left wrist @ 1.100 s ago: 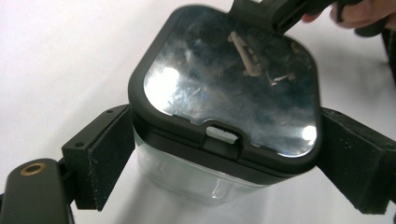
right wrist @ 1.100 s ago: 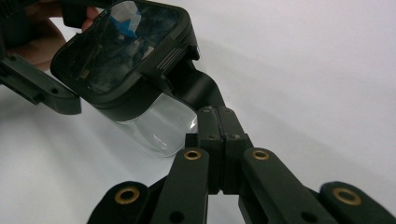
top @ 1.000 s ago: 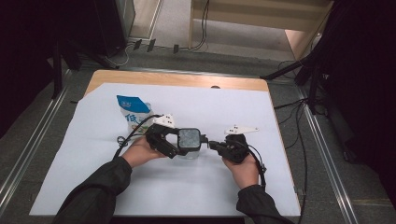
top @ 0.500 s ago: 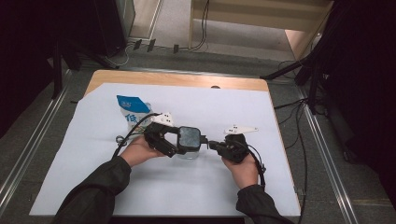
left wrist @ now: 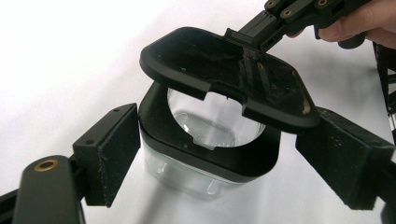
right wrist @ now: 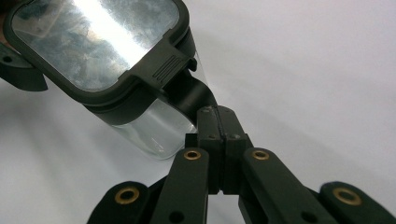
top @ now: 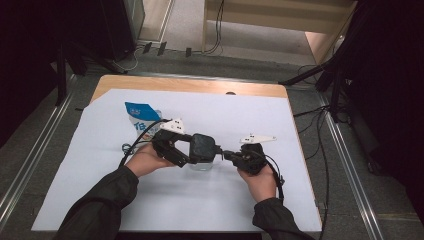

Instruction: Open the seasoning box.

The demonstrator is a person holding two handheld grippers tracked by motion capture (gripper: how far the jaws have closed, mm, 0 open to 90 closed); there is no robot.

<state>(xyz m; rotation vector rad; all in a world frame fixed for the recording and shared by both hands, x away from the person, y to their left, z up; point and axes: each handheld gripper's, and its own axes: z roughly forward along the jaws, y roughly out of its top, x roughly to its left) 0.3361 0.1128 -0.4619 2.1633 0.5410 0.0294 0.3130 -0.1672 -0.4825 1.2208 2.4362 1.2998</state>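
A clear plastic container (left wrist: 205, 163) with a black rim stands on the white sheet at mid-table (top: 202, 164). Its black hinged lid (left wrist: 224, 70) with a clear window (right wrist: 93, 42) is lifted off the rim and tilted. My right gripper (right wrist: 219, 121) is shut on the lid's tab and comes in from the container's right (top: 223, 154). My left gripper (left wrist: 226, 156) straddles the container, one pad (left wrist: 112, 154) against each side of the rim; its jaws have just been closing on it. In the high view the left gripper (top: 197, 150) reaches in from the left.
A blue and white bag (top: 140, 117) stands behind my left hand. The white sheet (top: 250, 210) covers most of the wooden table (top: 190, 84). Cables trail from both grippers and lie on the floor around the table.
The lid's top showed a pale sheen a second ago and looks dark now, so it has tipped a little. Both hands have stayed where they were.
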